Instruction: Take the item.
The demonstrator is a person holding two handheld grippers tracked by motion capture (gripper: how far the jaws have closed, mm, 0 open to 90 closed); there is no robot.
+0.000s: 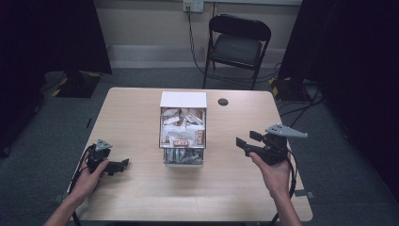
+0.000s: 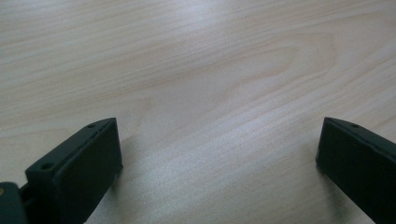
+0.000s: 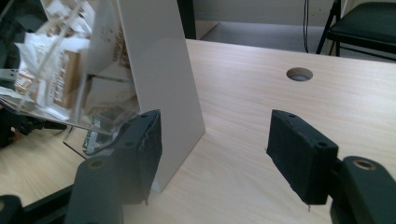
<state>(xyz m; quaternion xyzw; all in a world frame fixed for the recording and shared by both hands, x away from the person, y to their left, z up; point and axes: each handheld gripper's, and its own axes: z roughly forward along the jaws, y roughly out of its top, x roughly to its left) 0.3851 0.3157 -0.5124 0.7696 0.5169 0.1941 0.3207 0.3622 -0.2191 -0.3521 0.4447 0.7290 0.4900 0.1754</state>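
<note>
A clear plastic dispenser with a white back panel stands at the table's middle, packed with several small sachets. My left gripper rests low on the table at the front left, held by a hand, jaws wide apart over bare wood. My right gripper is held above the table to the right of the dispenser, pointing toward it. Its jaws stand open with nothing between them. In the right gripper view the dispenser's white side panel and clear front bin rise just beyond the left jaw.
The light wooden table has a round cable hole behind the dispenser on the right. A black folding chair stands beyond the far edge. Dark curtains flank the room. Cables trail on the grey floor.
</note>
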